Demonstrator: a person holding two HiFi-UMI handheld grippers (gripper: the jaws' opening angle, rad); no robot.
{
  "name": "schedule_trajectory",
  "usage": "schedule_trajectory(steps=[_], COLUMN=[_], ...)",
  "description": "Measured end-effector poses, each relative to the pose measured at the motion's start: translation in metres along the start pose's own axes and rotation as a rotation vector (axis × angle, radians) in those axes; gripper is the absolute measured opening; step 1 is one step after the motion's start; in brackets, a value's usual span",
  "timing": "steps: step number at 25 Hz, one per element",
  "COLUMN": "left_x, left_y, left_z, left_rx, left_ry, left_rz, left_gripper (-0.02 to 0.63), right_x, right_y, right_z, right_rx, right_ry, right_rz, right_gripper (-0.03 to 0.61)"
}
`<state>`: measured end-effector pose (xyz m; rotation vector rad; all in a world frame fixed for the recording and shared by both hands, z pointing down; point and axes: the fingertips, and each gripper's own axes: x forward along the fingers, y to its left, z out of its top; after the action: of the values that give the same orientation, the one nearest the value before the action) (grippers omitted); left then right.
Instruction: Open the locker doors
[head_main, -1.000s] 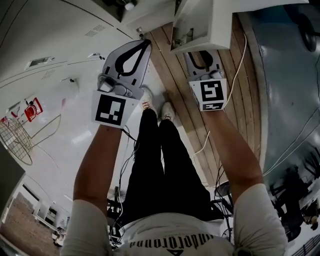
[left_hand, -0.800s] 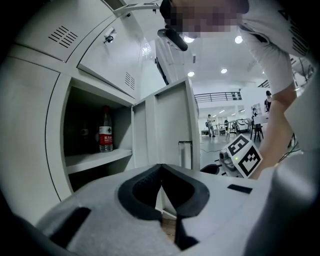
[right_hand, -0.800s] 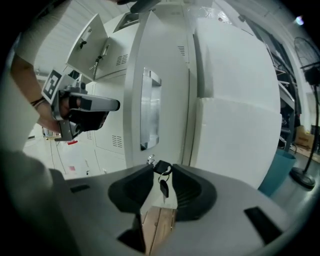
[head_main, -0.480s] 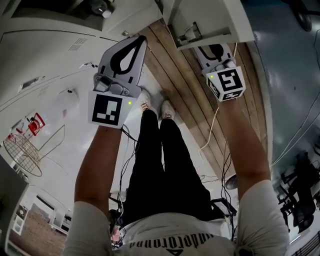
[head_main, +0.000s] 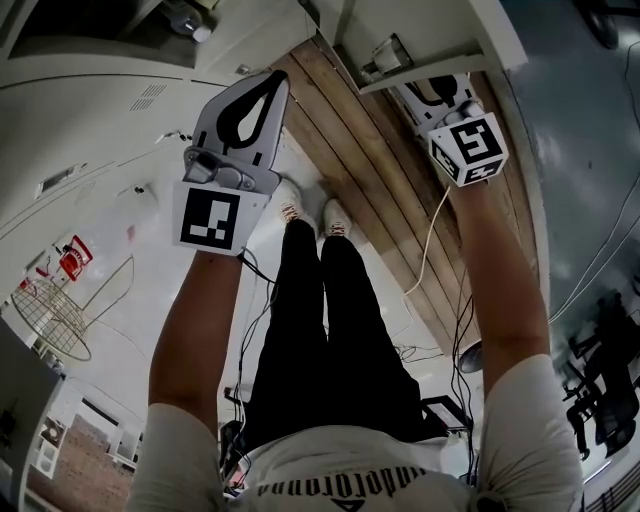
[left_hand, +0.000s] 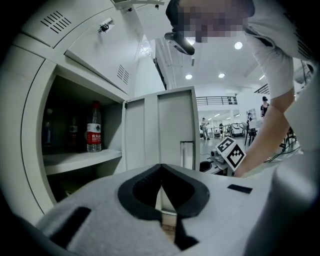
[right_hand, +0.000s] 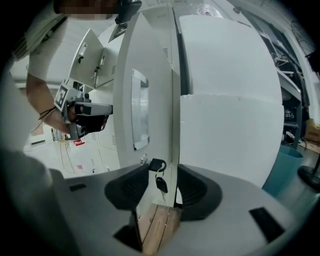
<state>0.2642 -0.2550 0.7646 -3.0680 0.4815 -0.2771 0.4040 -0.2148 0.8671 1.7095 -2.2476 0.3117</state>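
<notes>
The grey locker door (head_main: 420, 40) stands swung out at the top of the head view. In the right gripper view its edge (right_hand: 172, 100) runs up the middle, with a black key (right_hand: 159, 175) hanging in the lock. My right gripper (right_hand: 162, 172) straddles that edge. Its jaws have just been opening and stand apart, with the door edge and key between them and the pads off it. In the head view the right gripper (head_main: 425, 90) sits partly under the door. My left gripper (head_main: 283, 80) is shut on nothing and hangs in the air; this left gripper (left_hand: 161, 170) faces the open locker.
Inside the open locker a water bottle (left_hand: 94, 127) stands on a shelf (left_hand: 80, 160). Closed locker doors (head_main: 90, 120) line the left. A wooden floor strip (head_main: 360, 170) and a white cable (head_main: 430, 250) lie below, beside the person's shoes (head_main: 312, 210).
My right gripper has moved to the right and up the frame along with the door, which has swung further out. My left gripper has shifted only slightly.
</notes>
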Motion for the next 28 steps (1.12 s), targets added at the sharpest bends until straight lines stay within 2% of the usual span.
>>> schedule_trajectory(steps=[5,12,16,18,21,28], left_x=[-0.006,-0.034,-0.062,-0.078,-0.105,-0.168], left_y=[-0.003,-0.009,-0.008,-0.007,-0.005,-0.005], left_z=[0.002,0.013,0.031,0.044,0.067,0.139], left_rx=[0.012,0.007,0.012,0.013,-0.001,-0.025], left_ry=[0.009,0.017,0.024,0.019,0.009,-0.030], left_rz=[-0.019,-0.029,-0.005,0.013,0.053,0.174], left_gripper=[0.008,0.008,0.008,0.008,0.008,0.006], right_x=[-0.001,-0.030,-0.059,-0.071,-0.081,-0.091], right_y=[0.005,0.002,0.015,0.030,0.067,0.161], right_z=[0.002,-0.008,0.005,0.018,0.049,0.164], right_rx=[-0.041,-0.072,-0.056,-0.056,-0.083,-0.120], right_ry=[0.020,0.092,0.085,0.074,0.052,-0.076], right_rz=[-0.001,-0.085,-0.123,-0.132,-0.089,0.060], right_gripper=[0.186,0.175,0.167,0.156,0.143,0.091])
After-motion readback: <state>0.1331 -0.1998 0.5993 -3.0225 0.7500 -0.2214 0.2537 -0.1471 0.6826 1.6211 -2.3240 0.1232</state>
